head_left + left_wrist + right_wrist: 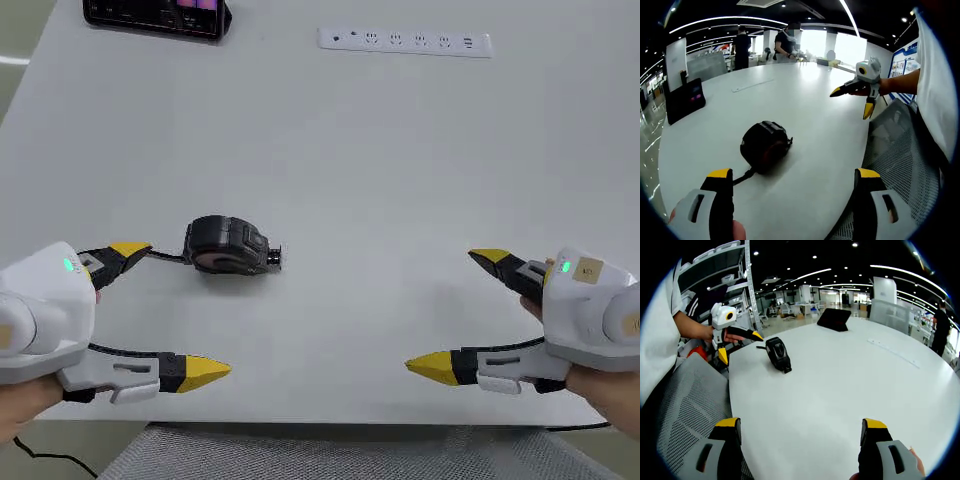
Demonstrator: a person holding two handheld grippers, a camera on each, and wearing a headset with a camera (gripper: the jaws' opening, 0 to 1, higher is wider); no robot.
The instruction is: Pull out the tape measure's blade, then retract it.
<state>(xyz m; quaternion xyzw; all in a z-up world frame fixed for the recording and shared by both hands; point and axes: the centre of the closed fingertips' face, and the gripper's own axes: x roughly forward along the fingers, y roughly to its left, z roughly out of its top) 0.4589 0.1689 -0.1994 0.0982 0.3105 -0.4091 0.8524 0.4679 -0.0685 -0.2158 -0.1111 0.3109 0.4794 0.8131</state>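
The white, yellow-tipped left gripper (178, 309) hung over the near-left part of the white tabletop (380, 180), jaws spread wide and holding nothing. Near its far jaw tip, the black, rounded tape measure (228, 246) lay on the table, blade hook at the case's right end. Well apart to the right, the matching right gripper (447, 312) was likewise wide open and empty.

I'm in a big open-plan office hall. My white worktop (400, 150) carries a power strip (405, 41) and a dark screen (155, 15). Beyond it are ceiling strip lights (905, 271), more desks (790, 307), shelving (735, 262) and people (742, 47) standing.
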